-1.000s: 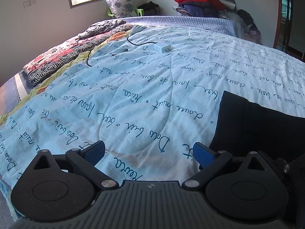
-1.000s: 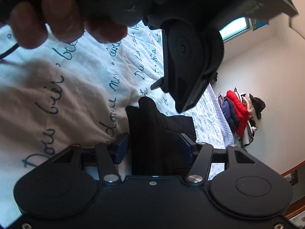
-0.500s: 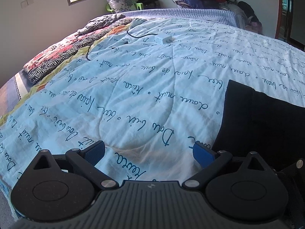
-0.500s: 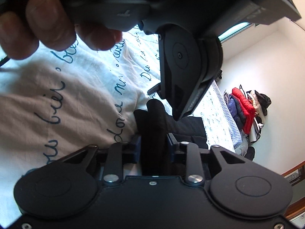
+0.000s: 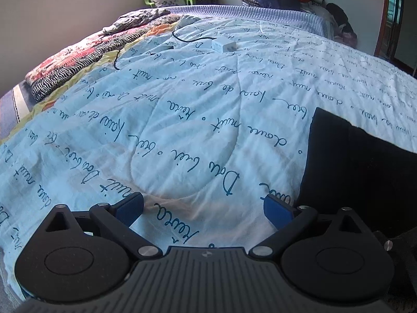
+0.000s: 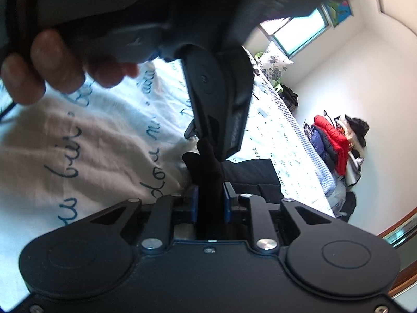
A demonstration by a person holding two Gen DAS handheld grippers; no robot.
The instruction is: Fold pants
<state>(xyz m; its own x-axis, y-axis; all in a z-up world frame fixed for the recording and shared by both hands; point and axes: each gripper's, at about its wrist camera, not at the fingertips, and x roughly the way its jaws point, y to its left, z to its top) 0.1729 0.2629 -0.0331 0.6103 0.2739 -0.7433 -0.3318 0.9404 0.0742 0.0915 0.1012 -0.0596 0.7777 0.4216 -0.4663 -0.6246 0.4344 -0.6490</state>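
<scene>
Two grippers work over a bed. Left gripper (image 5: pixel 203 206) hovers with jaws wide apart above the quilt (image 5: pixel 182 120), nothing between them. Black pants (image 5: pixel 359 167) lie on the quilt just right of its right finger. Right gripper (image 6: pixel 209 203) has its jaws clamped on a bunched fold of the pants (image 6: pixel 208 172). The quilt's cursive blue script is upside down; "nuit" and "Doux" seem legible. A white charger (image 5: pixel 223 45) lies far up the quilt.
</scene>
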